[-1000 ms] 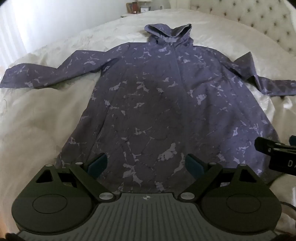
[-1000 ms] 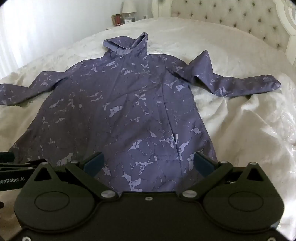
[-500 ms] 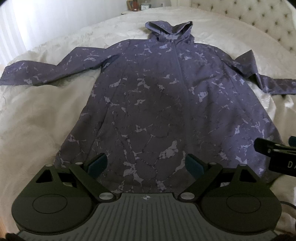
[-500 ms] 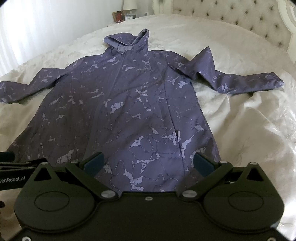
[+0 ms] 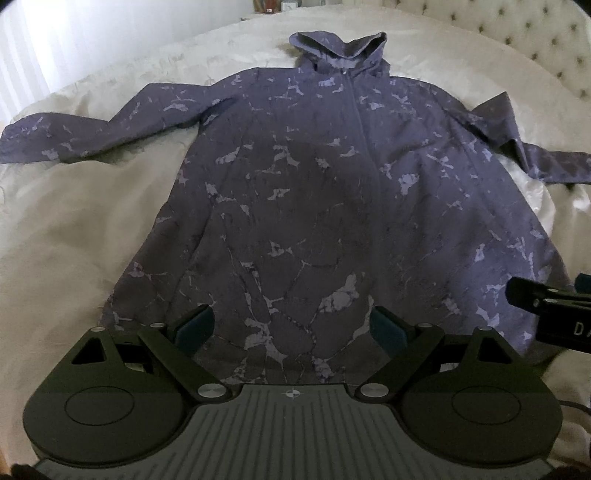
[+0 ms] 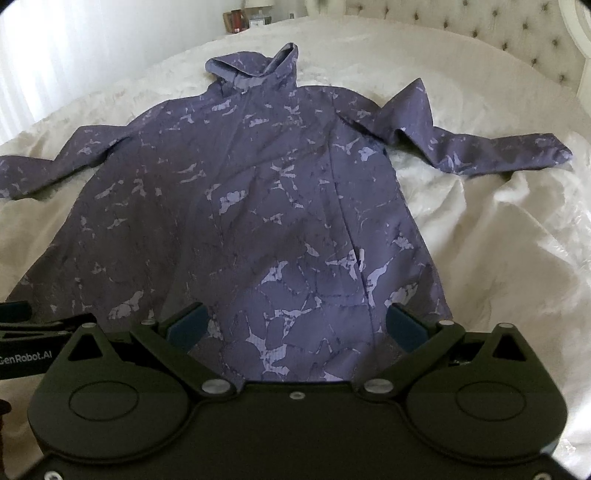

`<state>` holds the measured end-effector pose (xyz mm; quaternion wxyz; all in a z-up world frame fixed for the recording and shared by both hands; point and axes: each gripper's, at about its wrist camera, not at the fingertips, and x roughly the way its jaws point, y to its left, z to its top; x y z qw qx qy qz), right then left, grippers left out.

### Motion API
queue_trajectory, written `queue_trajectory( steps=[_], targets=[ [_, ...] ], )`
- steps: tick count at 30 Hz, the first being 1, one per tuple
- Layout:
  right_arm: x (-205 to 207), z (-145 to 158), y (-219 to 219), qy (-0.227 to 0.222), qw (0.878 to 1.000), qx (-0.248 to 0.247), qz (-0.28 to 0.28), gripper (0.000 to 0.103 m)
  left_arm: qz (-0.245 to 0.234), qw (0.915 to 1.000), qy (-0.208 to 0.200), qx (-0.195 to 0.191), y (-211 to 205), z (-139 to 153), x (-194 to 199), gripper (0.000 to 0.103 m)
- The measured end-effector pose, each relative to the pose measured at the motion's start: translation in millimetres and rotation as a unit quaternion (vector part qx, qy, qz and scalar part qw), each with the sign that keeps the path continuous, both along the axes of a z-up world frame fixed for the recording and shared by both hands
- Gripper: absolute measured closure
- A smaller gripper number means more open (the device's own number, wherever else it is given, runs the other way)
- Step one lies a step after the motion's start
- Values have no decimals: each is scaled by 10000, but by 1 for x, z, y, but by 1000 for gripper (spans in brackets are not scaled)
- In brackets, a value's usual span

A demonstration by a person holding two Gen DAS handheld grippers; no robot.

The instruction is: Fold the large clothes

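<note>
A purple hooded jacket (image 5: 332,192) (image 6: 258,206) with pale marbled patches lies flat, front up, on a cream bed. Its hood (image 5: 340,48) points away from me and both sleeves spread sideways; the right sleeve (image 6: 480,147) is kinked at the elbow. My left gripper (image 5: 291,326) hovers open over the hem, left of the zip, with nothing between its blue pads. My right gripper (image 6: 295,325) is open too, above the hem's right part, holding nothing. Each gripper's side shows at the edge of the other's view.
The cream bedspread (image 6: 498,258) is rumpled to the right of the jacket. A tufted headboard (image 6: 480,33) stands at the far right. A nightstand with small items (image 6: 251,18) sits beyond the bed, by a bright curtained window (image 5: 55,44).
Both views have tipped slightly, so the jacket sits a little lower in frame. The jacket itself has not moved and both grippers stay open.
</note>
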<state>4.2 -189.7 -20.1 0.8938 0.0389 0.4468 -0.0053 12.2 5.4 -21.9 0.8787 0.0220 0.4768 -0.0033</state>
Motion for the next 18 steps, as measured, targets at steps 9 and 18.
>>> queue_trajectory(
  steps=[9,18],
  targets=[
    [7,-5,1,140,9999,9,21,1,-15,9999,125,2,0,-6,6,11],
    [13,-8,-1,270,9996,15,2,1,-60,9997,222,-5,-1,-11,12,11]
  ],
)
